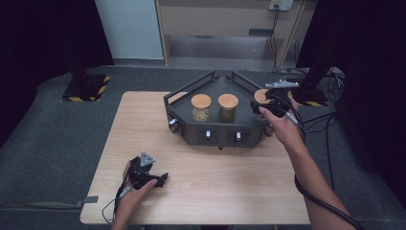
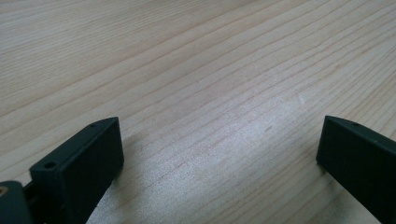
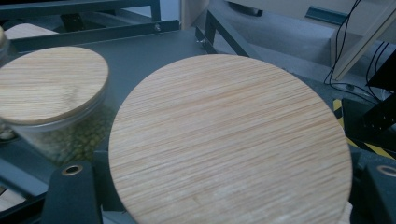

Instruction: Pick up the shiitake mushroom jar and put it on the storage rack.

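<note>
So we have two jars standing in the rack point(image 1: 184, 125) and a third in the grip of our right gripper point(image 1: 263, 101). The held jar point(image 3: 231, 140) sits clamped between the jaws just below its bamboo lid; in the right gripper view the lid hides most of the glass, so we cannot say what is inside it. In the high view it hangs at the rack's right end, over or just inside the rim, and we cannot tell whether its base touches the floor of the rack.

Beside it stands the green-filled jar point(image 3: 51, 100), near but apart, and farther left the pale-filled jar point(image 1: 201, 108). Our reading is that jars are being set in a row and this is the third: two look done, and what is left is to lower this one, let go and draw back. Whether more jars follow we cannot judge, as none lie on the table.

Our left gripper point(image 1: 152, 179) rests low on the table point(image 2: 201, 70) near the front left, well apart from the rack, its jaws spread wide with nothing between them.

Underneath is a light wooden tabletop with a plain straight grain. Around it lies grey carpet, black curtains at both sides, a pale wooden cabinet point(image 1: 225, 19) behind, yellow-and-black striped stand feet point(image 1: 86, 88) on the floor, and loose cables point(image 1: 321, 120) at the right
</note>
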